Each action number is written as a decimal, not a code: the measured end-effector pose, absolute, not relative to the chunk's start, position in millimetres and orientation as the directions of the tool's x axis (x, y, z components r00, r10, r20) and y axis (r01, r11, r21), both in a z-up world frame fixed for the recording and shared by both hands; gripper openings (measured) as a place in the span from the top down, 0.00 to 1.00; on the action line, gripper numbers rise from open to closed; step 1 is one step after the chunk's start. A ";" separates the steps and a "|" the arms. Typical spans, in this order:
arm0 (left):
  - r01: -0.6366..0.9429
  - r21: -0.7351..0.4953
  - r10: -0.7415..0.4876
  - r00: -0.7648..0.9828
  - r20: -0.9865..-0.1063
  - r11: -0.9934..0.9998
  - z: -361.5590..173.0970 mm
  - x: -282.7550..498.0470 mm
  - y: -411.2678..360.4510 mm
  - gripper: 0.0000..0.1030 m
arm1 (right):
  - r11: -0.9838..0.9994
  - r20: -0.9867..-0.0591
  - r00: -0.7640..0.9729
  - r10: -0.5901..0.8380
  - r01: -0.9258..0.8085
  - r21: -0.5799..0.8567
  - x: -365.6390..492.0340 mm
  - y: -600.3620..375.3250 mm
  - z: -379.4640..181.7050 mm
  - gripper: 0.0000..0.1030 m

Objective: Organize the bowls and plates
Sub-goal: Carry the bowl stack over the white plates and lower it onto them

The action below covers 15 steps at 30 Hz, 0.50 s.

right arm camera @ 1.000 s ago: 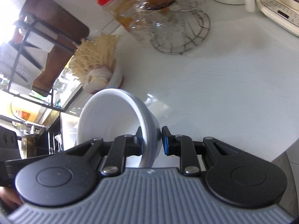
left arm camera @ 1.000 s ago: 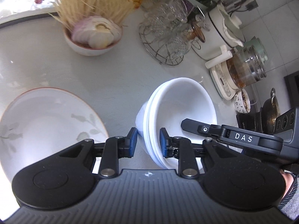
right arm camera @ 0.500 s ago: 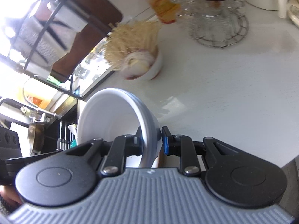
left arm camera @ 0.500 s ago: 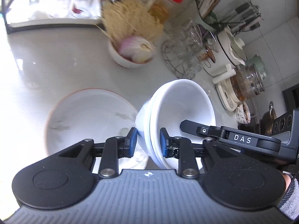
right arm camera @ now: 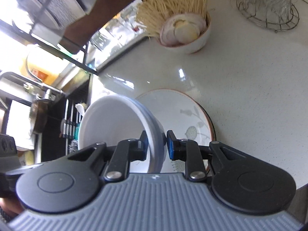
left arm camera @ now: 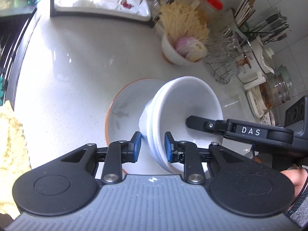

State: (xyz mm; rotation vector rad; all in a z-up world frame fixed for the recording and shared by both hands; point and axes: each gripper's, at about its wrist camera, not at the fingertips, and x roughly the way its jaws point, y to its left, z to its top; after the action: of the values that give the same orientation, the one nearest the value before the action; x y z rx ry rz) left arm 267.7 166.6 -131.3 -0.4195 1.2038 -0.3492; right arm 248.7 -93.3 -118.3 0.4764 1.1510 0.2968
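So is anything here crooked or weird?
Nothing is spilled or broken. The stacked white ceramic bowls hang tipped on their side above the leaf-patterned plate, each gripper, left and right, pinching the rim.

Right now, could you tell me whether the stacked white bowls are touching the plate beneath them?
Cannot tell. In both wrist views the stacked white bowls overlap the plate, but their base is hidden, so neither a gap nor contact shows.

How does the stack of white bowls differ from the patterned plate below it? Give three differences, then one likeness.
The stack of white bowls is deep; the plate is shallow. The bowls are plain white; the plate has an orange rim and grey leaf prints. The bowls are held tilted off the counter by the left gripper and the right gripper; the plate lies flat on it. Both are round, glossy tableware.
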 end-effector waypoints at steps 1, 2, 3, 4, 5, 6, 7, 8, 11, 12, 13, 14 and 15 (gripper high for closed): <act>0.040 -0.486 -0.472 0.320 -0.821 0.873 -134.5 267.5 166.4 0.72 | 0.872 -0.805 0.385 0.451 0.005 0.490 248.1 -89.5 -119.1 0.77; 0.039 -0.483 -0.469 0.315 -0.825 0.875 -138.4 267.6 165.5 0.72 | 0.879 -0.813 0.382 0.440 0.001 0.476 248.3 -86.8 -119.9 0.77; 0.036 -0.479 -0.466 0.311 -0.829 0.877 -141.8 267.7 164.7 0.72 | 0.884 -0.819 0.378 0.432 0.000 0.467 248.7 -85.3 -121.4 0.77; 0.037 -0.478 -0.465 0.308 -0.830 0.878 -144.5 268.0 163.5 0.72 | 0.888 -0.824 0.374 0.426 0.002 0.460 249.2 -84.9 -123.2 0.77; 0.039 -0.476 -0.464 0.305 -0.831 0.878 -146.8 268.6 160.3 0.72 | 0.891 -0.829 0.370 0.419 0.007 0.454 249.5 -85.7 -125.0 0.77; 0.039 -0.476 -0.465 0.303 -0.832 0.878 -148.5 269.0 159.4 0.72 | 0.893 -0.832 0.368 0.414 0.011 0.449 250.0 -86.2 -126.6 0.77; 0.039 -0.479 -0.467 0.302 -0.831 0.877 -150.2 269.8 158.1 0.72 | 0.894 -0.835 0.366 0.412 0.014 0.447 250.0 -87.9 -127.9 0.77; 0.038 -0.480 -0.468 0.301 -0.831 0.876 -151.5 270.6 157.1 0.72 | 0.895 -0.837 0.362 0.409 0.020 0.446 249.8 -89.9 -129.3 0.77; 0.029 -0.487 -0.472 0.299 -0.829 0.873 -154.2 272.9 155.8 0.72 | 0.893 -0.843 0.352 0.408 0.038 0.448 249.2 -94.0 -133.5 0.77; 0.026 -0.489 -0.474 0.299 -0.828 0.872 -154.9 273.4 155.3 0.72 | 0.893 -0.845 0.347 0.406 0.045 0.448 249.9 -94.4 -135.6 0.76; 0.021 -0.492 -0.475 0.297 -0.828 0.870 -155.9 273.9 155.1 0.72 | 0.894 -0.848 0.343 0.404 0.049 0.446 250.4 -95.1 -136.9 0.76; 0.014 -0.495 -0.477 0.294 -0.828 0.869 -157.1 274.4 154.8 0.72 | 0.895 -0.851 0.339 0.401 0.054 0.444 251.7 -94.8 -138.2 0.76; 0.008 -0.494 -0.475 0.291 -0.830 0.869 -158.1 275.1 154.3 0.72 | 0.894 -0.852 0.336 0.401 0.060 0.444 252.2 -95.5 -138.8 0.76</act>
State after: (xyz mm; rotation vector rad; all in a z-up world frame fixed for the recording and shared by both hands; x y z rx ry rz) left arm 275.1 154.3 -158.1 -0.4391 1.2427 -0.3360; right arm 252.2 -95.5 -138.8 0.4376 1.2177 0.2318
